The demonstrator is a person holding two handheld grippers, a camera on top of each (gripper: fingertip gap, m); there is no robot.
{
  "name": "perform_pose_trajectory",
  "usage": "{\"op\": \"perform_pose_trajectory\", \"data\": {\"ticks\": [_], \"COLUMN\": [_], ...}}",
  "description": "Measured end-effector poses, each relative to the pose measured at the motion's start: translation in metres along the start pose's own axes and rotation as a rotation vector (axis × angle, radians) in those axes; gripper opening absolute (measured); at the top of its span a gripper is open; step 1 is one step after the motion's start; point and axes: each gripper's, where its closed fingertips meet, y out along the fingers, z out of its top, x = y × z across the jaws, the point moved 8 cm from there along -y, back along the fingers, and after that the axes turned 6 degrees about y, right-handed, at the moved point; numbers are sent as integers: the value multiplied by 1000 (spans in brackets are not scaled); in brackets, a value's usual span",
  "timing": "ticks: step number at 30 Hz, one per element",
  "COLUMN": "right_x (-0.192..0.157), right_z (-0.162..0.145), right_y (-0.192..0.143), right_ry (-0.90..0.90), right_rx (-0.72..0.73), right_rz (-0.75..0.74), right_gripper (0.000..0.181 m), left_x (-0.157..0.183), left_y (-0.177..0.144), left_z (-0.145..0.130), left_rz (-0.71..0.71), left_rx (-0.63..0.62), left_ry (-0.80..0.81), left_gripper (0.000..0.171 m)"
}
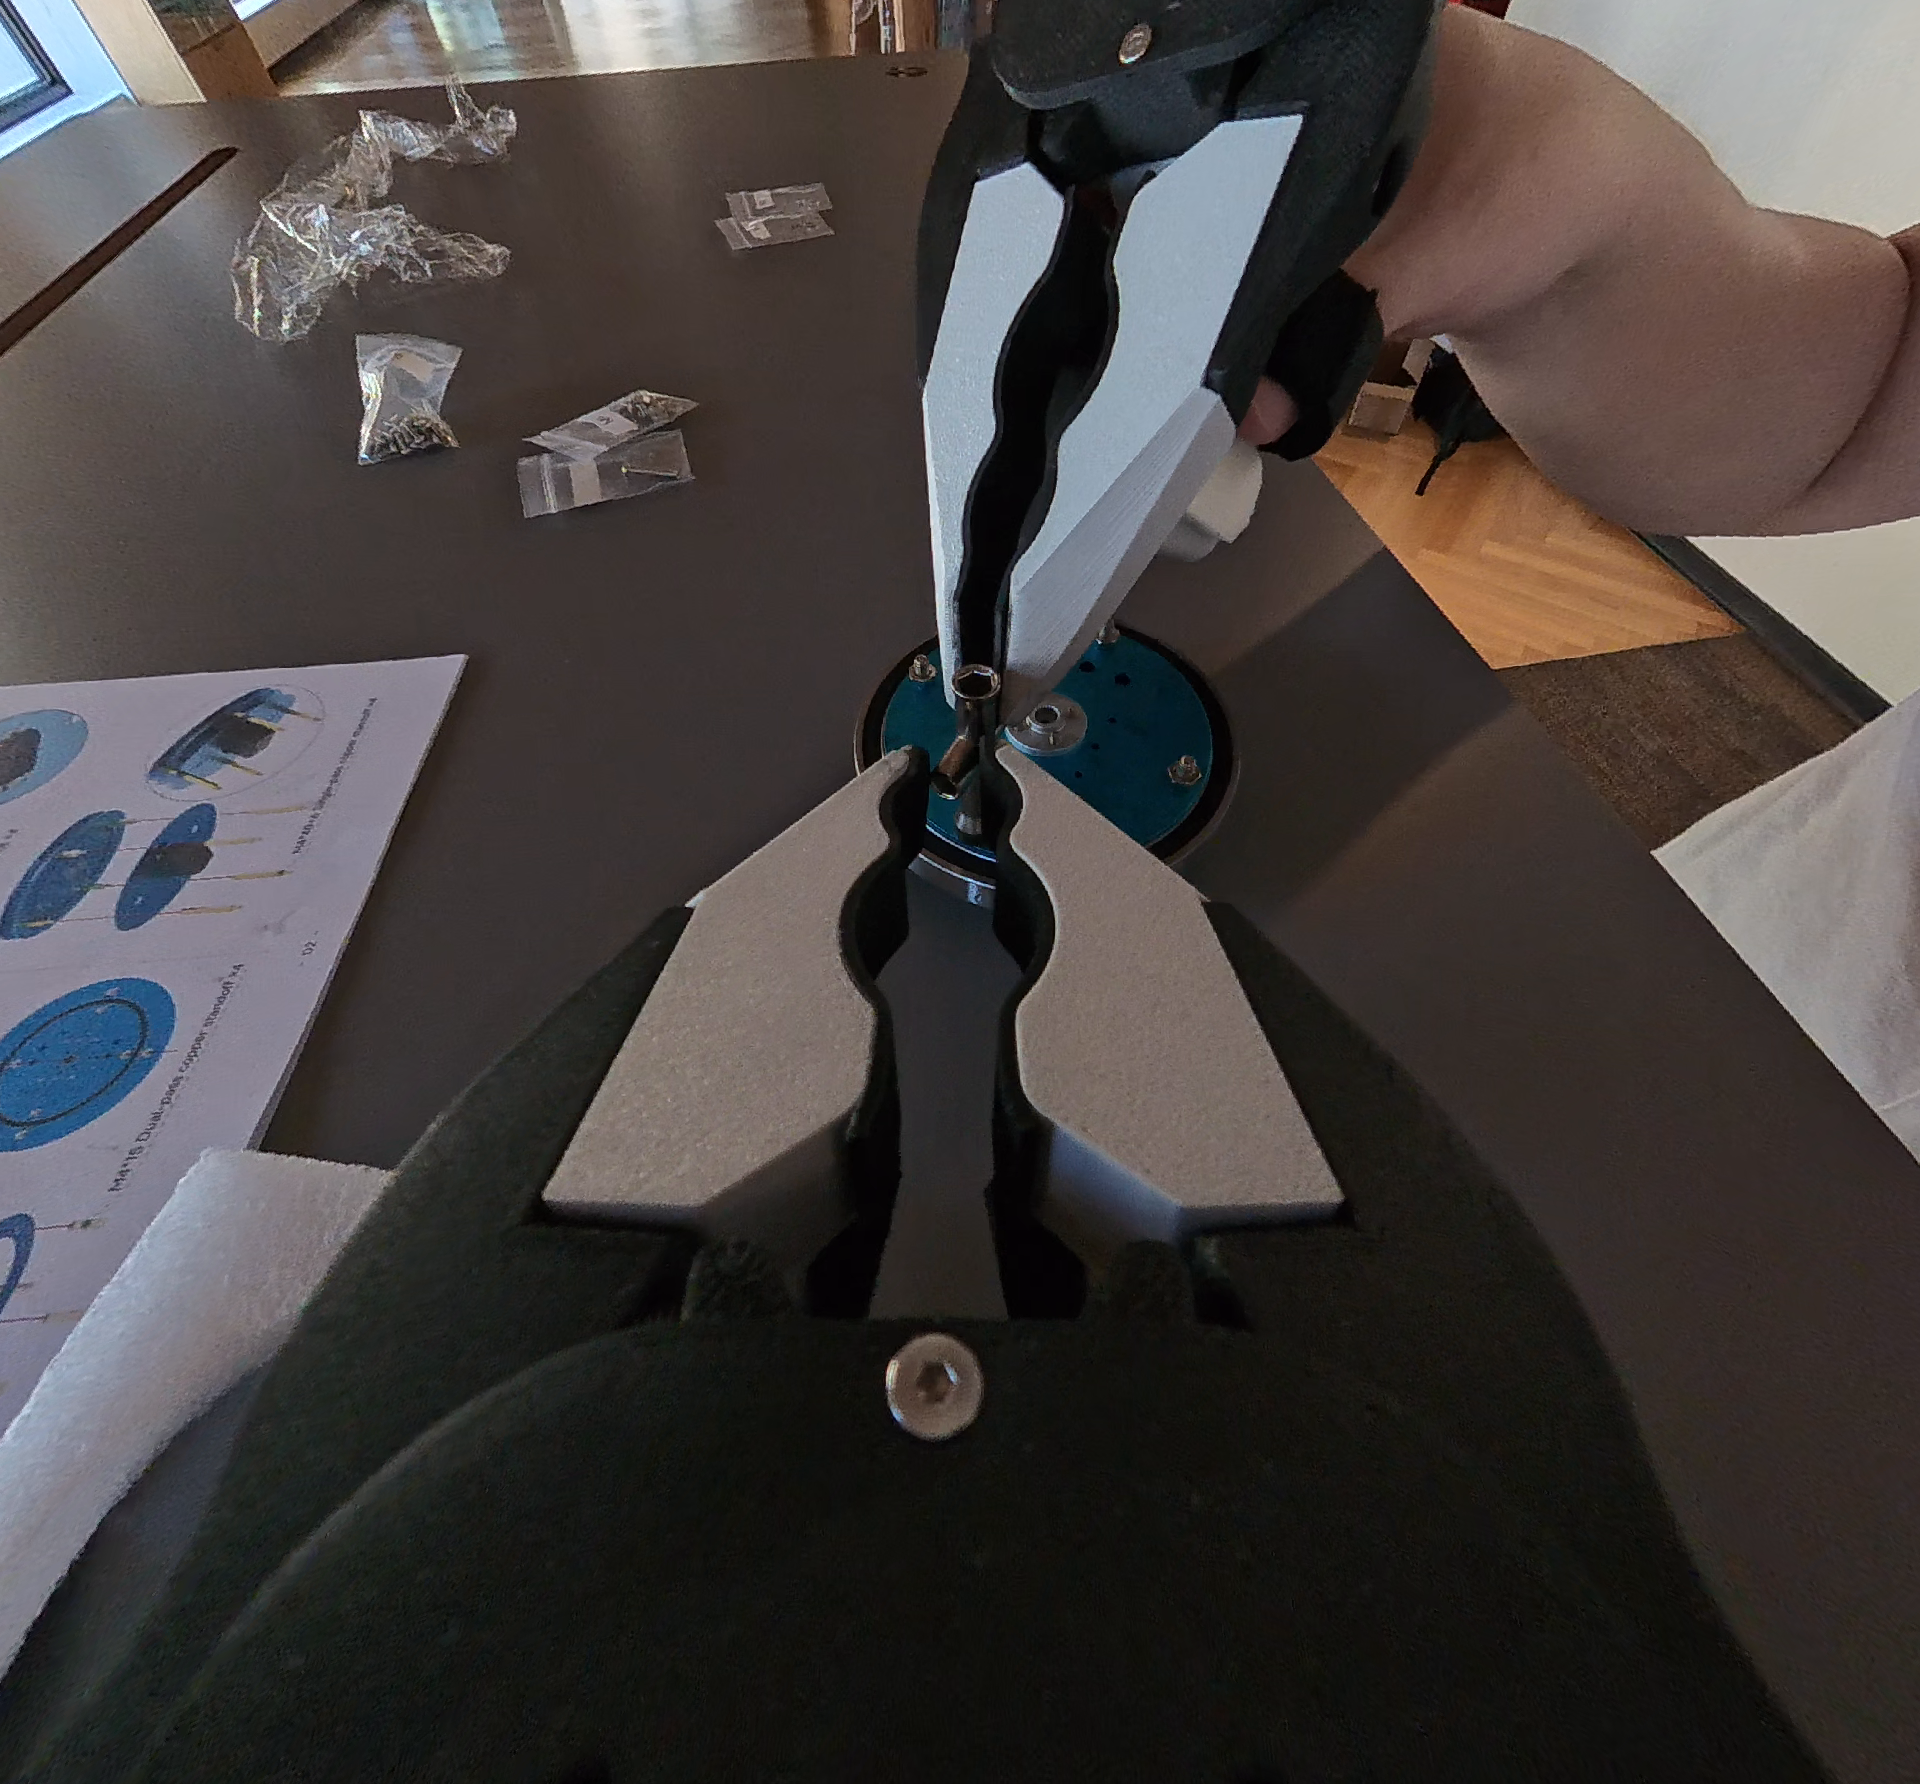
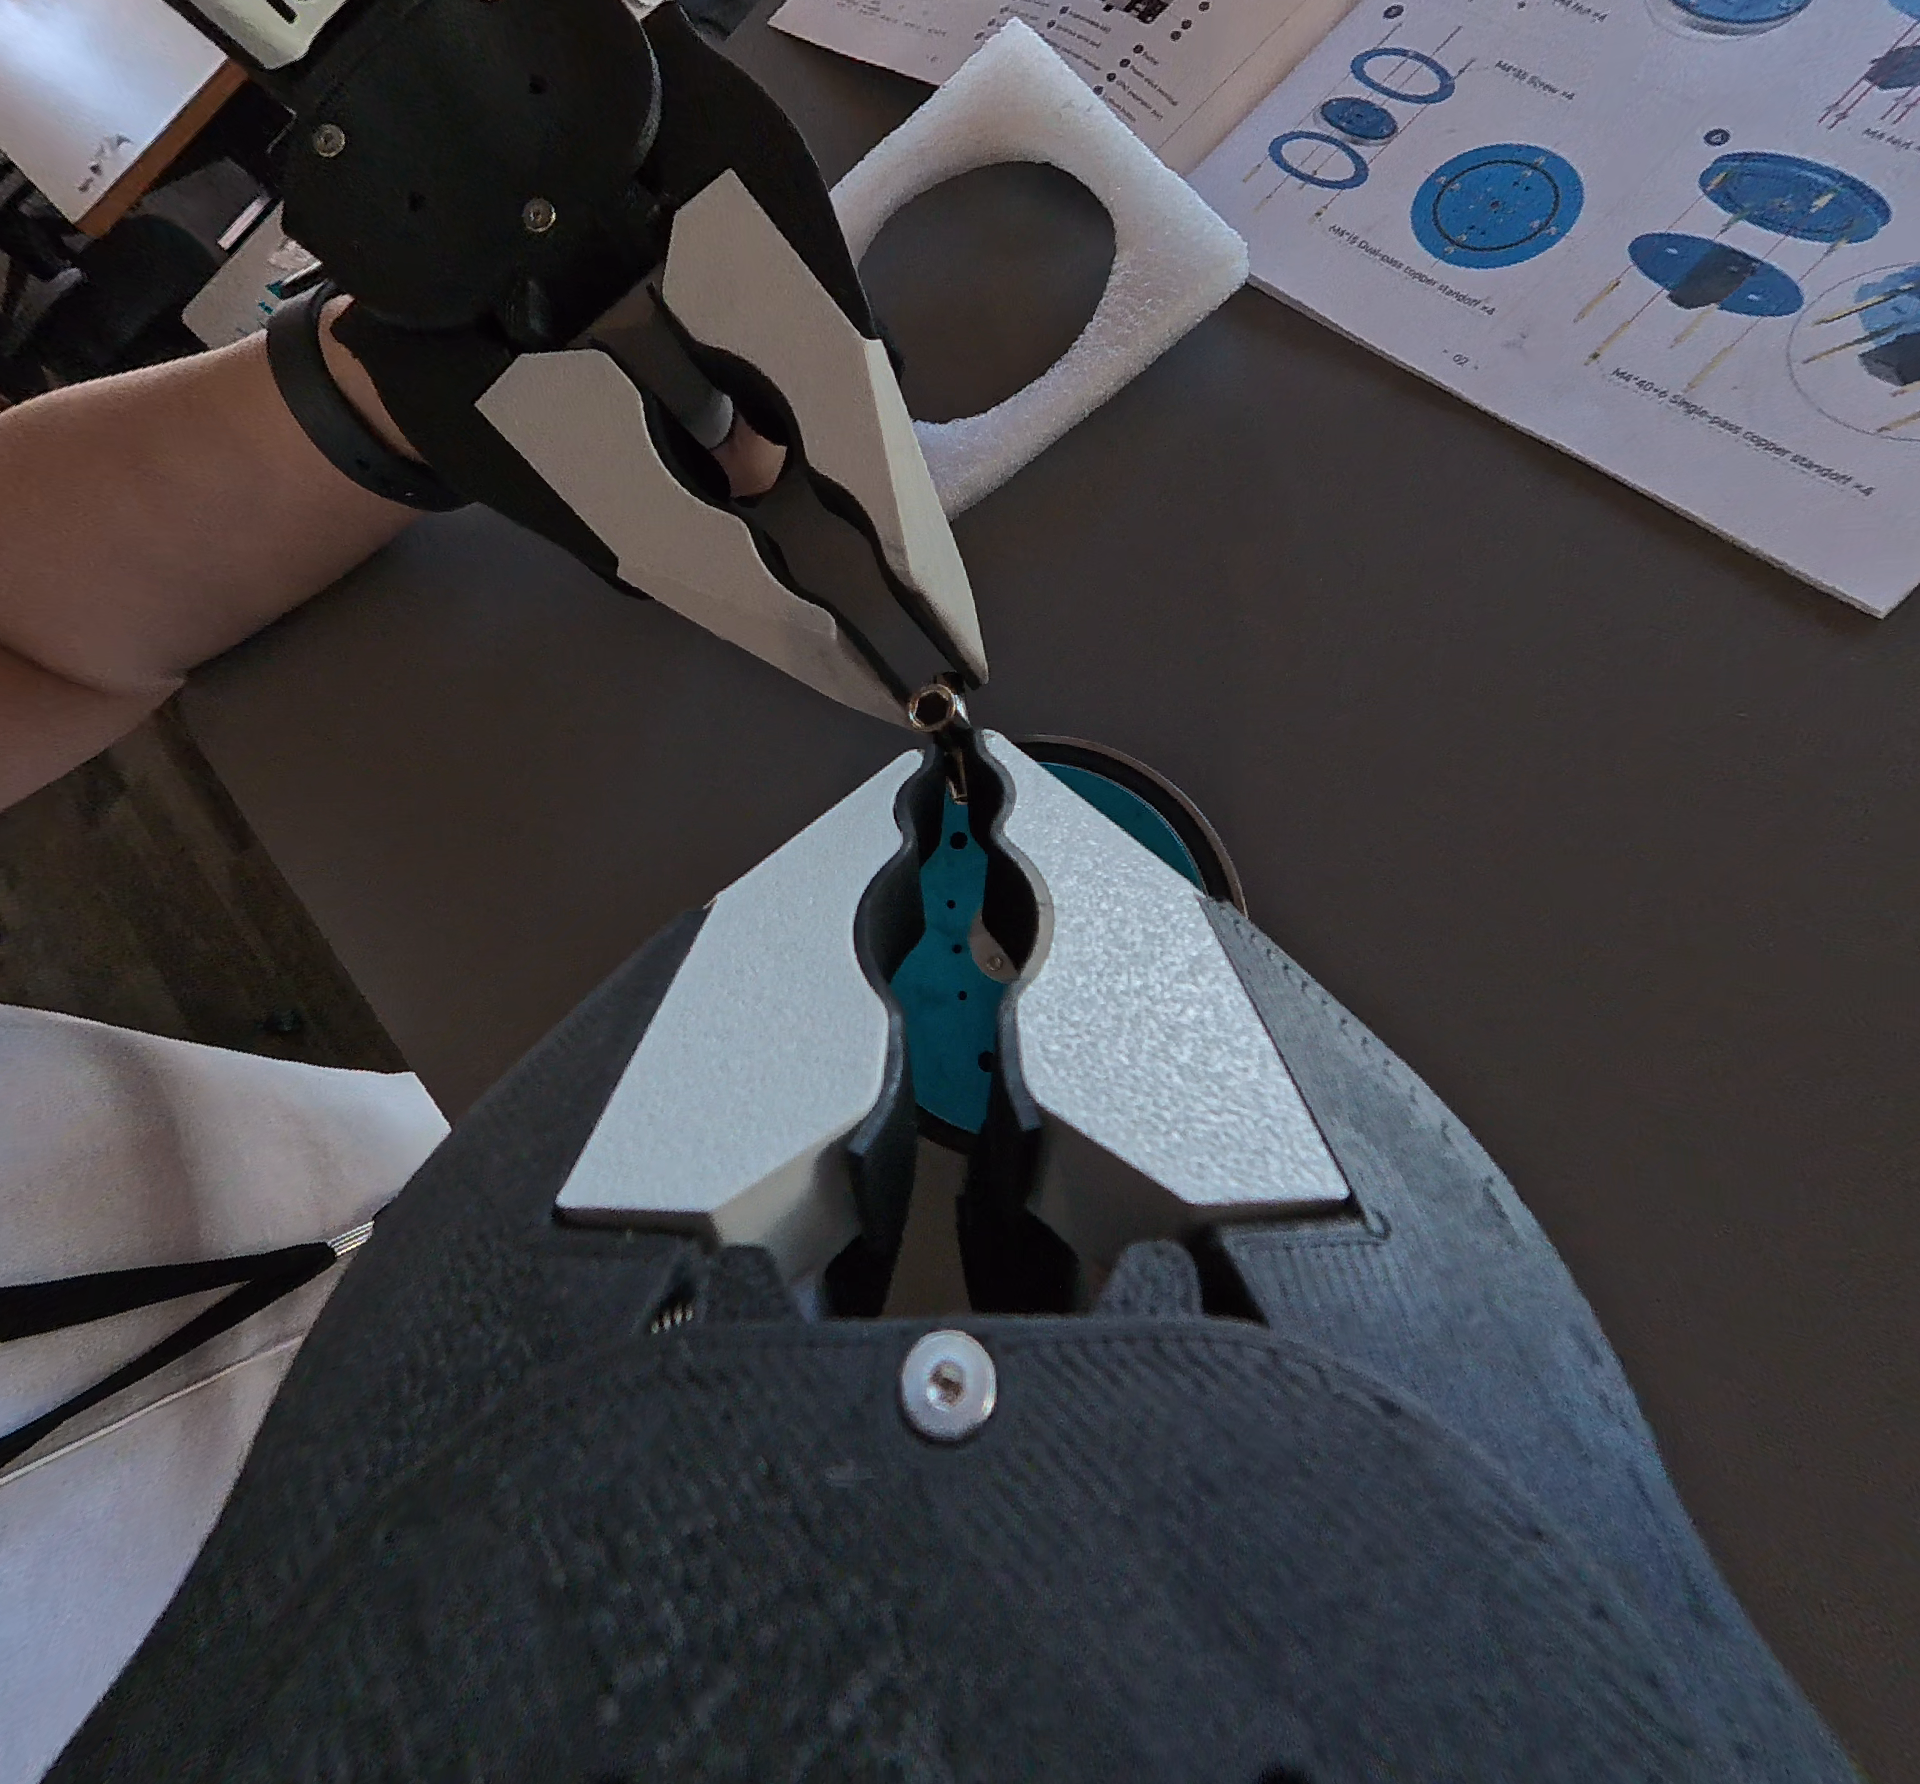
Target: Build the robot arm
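Tool: small multi-arm metal socket wrench (image 1: 961,747), silver, hex sockets open at the arm ends. It sat over the 9 o'clock part of a round blue disc (image 1: 1122,747) lying on the dark table (image 1: 675,591), dead centre in both wrist views.

Left gripper (image 1: 958,763) was pinched down on one arm of the wrench, tips nearly together. Right gripper (image 1: 977,685) came in from 12 o'clock in the left wrist view, also clamped on a socket end.

Disc had small holes, a silver hub (image 1: 1044,726) near its middle and nuts near the rim.

Around it: clear bags of screws (image 1: 405,399) at 10 o'clock, crumpled plastic wrap (image 1: 353,228) beyond them, illustrated sheet (image 1: 208,851) at 9 o'clock. White foam frame (image 2: 1039,280) at 12 o'clock in the right wrist view.

Hard to see: fingers covered most of the disc in the right view. Could not tell whether the wrench's bottom end sat on a fastener. Arm count unclear.
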Motion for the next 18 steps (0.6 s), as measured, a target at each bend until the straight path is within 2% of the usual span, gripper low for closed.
{"op": "perform_pose_trajectory", "data": {"ticks": [9, 10, 11, 12, 14, 16, 18], "right_x": [-3, -5, -12, -14, -12, -9, -9], "right_z": [-3, -3, -5, -9, -13, -13, -13], "right_y": [-1, 0, 3, 8, 16, 17, 16], "right_ry": [5, 6, 22, 47, 4, -51, -64], "right_rx": [27, 26, 2, -56, -161, -148, -158], "right_rz": [-33, -8, 81, 109, 39, -34, -21], "right_gripper": [4, 3, 0, 0, 0, 0, 0], "left_x": [-1, -2, -6, -5, -3, -3, -3], "left_y": [0, -1, -1, 0, 1, 1, -1], "left_z": [2, 3, 1, -1, -2, -2, -3], "left_rz": [-3, 14, 52, 39, 24, 39, 60], "left_rx": [15, 21, 2, -17, -19, -24, -31], "left_ry": [7, 3, 12, 24, 8, -6, 0], "left_gripper": [6, 0, 0, 0, 1, 3, 3]}}
